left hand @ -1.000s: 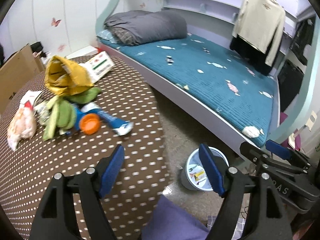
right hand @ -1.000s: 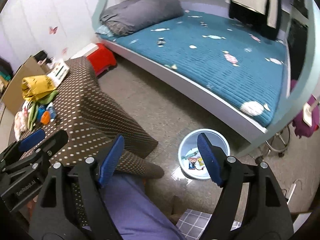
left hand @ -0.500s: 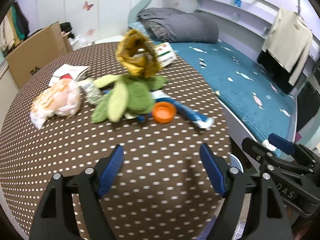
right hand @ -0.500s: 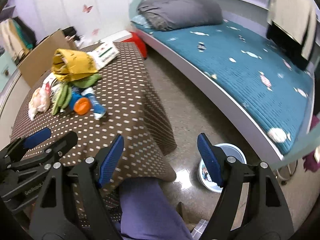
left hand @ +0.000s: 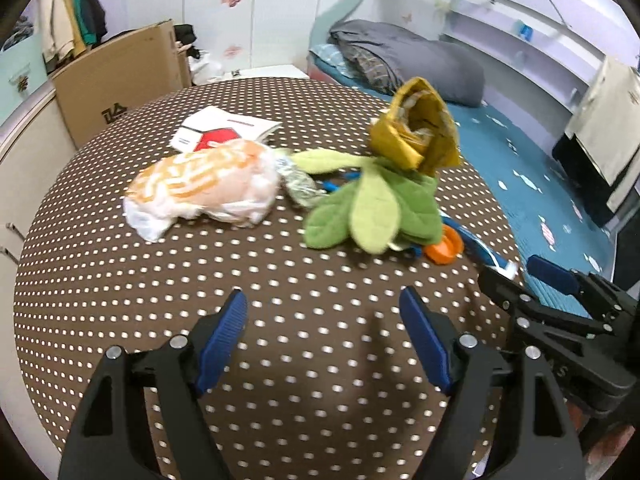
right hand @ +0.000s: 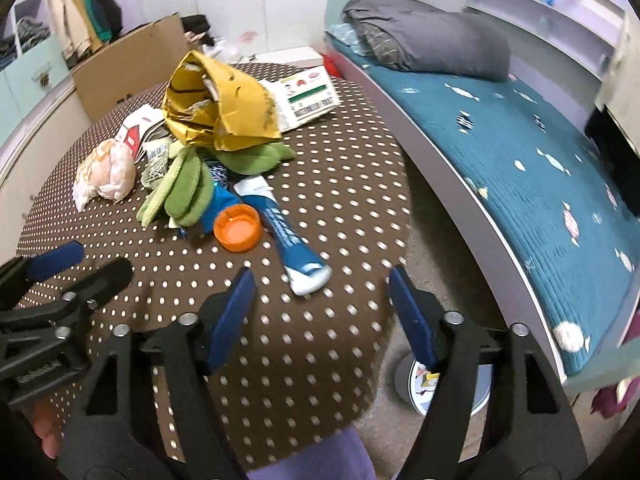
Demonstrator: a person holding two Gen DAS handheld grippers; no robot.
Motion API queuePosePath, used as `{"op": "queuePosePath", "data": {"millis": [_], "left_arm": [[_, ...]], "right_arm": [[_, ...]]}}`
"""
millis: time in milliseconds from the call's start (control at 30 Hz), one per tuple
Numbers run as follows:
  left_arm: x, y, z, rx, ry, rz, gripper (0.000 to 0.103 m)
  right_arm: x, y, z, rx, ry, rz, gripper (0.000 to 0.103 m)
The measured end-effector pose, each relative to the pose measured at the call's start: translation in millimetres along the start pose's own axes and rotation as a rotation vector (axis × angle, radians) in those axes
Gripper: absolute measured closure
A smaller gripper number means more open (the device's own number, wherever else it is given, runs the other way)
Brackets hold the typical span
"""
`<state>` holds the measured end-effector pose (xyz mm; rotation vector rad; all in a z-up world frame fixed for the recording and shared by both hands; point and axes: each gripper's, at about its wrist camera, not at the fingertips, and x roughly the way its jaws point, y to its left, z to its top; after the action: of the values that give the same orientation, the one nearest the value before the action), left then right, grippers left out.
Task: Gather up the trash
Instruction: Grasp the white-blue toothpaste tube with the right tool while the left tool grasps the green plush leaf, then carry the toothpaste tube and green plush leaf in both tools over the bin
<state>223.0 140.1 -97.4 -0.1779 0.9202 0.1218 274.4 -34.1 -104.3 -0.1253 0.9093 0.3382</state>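
Trash lies on a brown dotted table (left hand: 280,360) (right hand: 340,208): a crumpled orange-white plastic bag (left hand: 208,188) (right hand: 106,174), a torn yellow paper bag (left hand: 418,128) (right hand: 218,108), a green cloth (left hand: 372,208) (right hand: 188,188), an orange cap (right hand: 237,227) (left hand: 446,246) and a blue-white tube (right hand: 286,236). My left gripper (left hand: 322,344) is open and empty above the near table. My right gripper (right hand: 322,312) is open and empty over the table's right edge, just short of the tube. A bin (right hand: 444,384) with some trash stands on the floor below.
A white-red booklet (left hand: 224,132) and a white box (right hand: 306,102) lie on the far table. A cardboard box (left hand: 116,80) stands behind it. A bed with a teal cover (right hand: 520,152) runs along the right. My purple-clad leg (right hand: 316,460) is below.
Both grippers have swung left from the floor and bin toward the table. The trash pile is now nearer and centred in both views. Both stay open.
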Motion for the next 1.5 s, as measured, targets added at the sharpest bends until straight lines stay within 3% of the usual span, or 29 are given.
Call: {"op": "queuePosePath", "data": {"millis": [233,400,700,733,833,867,933,1233,1500], "left_arm": [[1,15,7,-0.039,0.003,-0.011,0.026],[3,10,19,-0.035,0.0,-0.054,0.026],[28,-20,49,0.006,0.007,-0.113,0.026],[33,-23,52,0.011,0.015,-0.119,0.03],[47,-29,59,0.014,0.05,-0.118,0.053],[46,-30,60,0.016,0.05,-0.134,0.074],[40,-30,62,0.018,0.033,-0.117,0.094],[-7,-26,55,0.013,-0.068,-0.102,0.098],[-56,-47,48,0.062,-0.158,-0.117,0.098]], "right_arm": [[16,4,14,-0.036,-0.014,0.0,0.06],[20,6,22,-0.083,-0.014,0.029,0.086],[15,-21,28,0.012,-0.035,0.068,0.089],[14,-23,29,0.016,-0.037,0.07,0.089],[11,-29,30,0.033,-0.04,0.075,0.089],[10,-31,30,0.038,-0.042,0.07,0.089],[9,-32,28,0.044,-0.044,0.066,0.089],[-14,-38,16,0.061,-0.078,0.066,0.089],[-40,-48,6,0.088,-0.116,0.062,0.089]]}}
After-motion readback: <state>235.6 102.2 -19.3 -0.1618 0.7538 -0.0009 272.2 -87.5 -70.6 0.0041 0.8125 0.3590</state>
